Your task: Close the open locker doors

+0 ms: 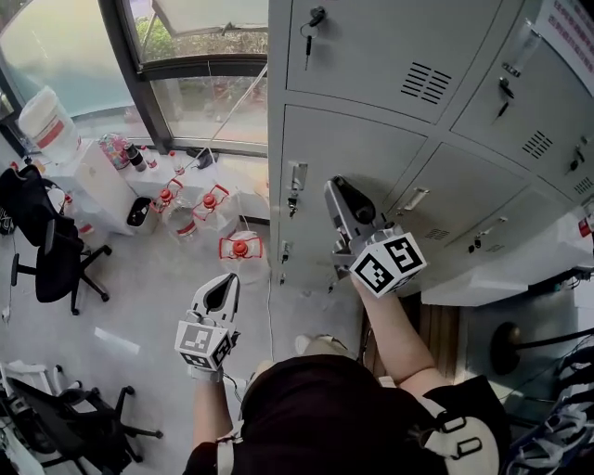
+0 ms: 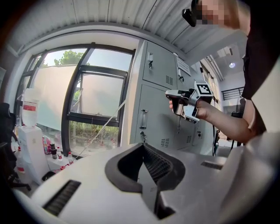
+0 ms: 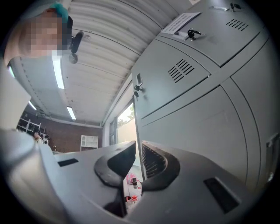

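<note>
A bank of grey locker doors [image 1: 357,148] fills the head view's upper right; those in view lie flush, with keys in their locks [image 1: 316,19]. A pale panel [image 1: 501,269] juts out at the lower right, and I cannot tell whether it is a door. My right gripper [image 1: 334,183] is raised against a middle door beside its handle [image 1: 297,176]. Its jaws [image 3: 138,162] stand a narrow slit apart with nothing between them. My left gripper [image 1: 225,278] hangs low over the floor, away from the lockers, with its jaws [image 2: 141,164] shut and empty.
Several red-capped water bottles [image 1: 239,246] stand on the floor by the lockers' left corner. A white cabinet [image 1: 88,176] and a black office chair [image 1: 56,260] sit at the left under the window [image 1: 204,83]. Another chair [image 1: 65,422] is at the bottom left.
</note>
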